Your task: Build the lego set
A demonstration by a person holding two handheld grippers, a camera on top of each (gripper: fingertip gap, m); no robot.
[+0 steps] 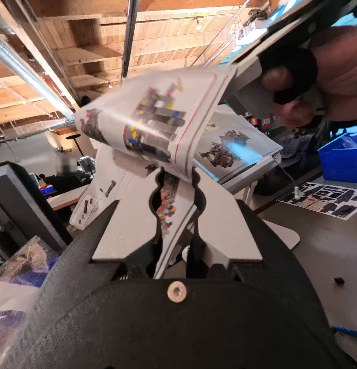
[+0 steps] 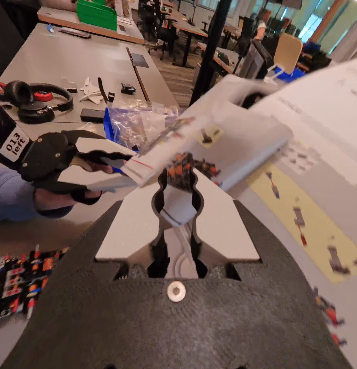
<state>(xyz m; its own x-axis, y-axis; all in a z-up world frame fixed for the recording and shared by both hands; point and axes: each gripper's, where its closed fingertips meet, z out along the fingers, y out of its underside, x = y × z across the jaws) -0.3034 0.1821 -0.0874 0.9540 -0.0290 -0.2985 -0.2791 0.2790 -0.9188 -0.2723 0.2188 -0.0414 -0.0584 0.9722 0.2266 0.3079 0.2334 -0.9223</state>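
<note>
My left gripper (image 1: 176,171) and right gripper (image 2: 177,175) each pinch pages of the instruction booklet (image 1: 153,123) between nearly closed fingers

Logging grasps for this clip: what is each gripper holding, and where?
Both the left gripper and the right gripper seem to pinch pages of the white glossy instruction booklet near their edges.

Lego instruction booklet (image 1: 153,127) open, pages curled and lifted, blurred, partly built lego model (image 2: 15,279) on table
</note>
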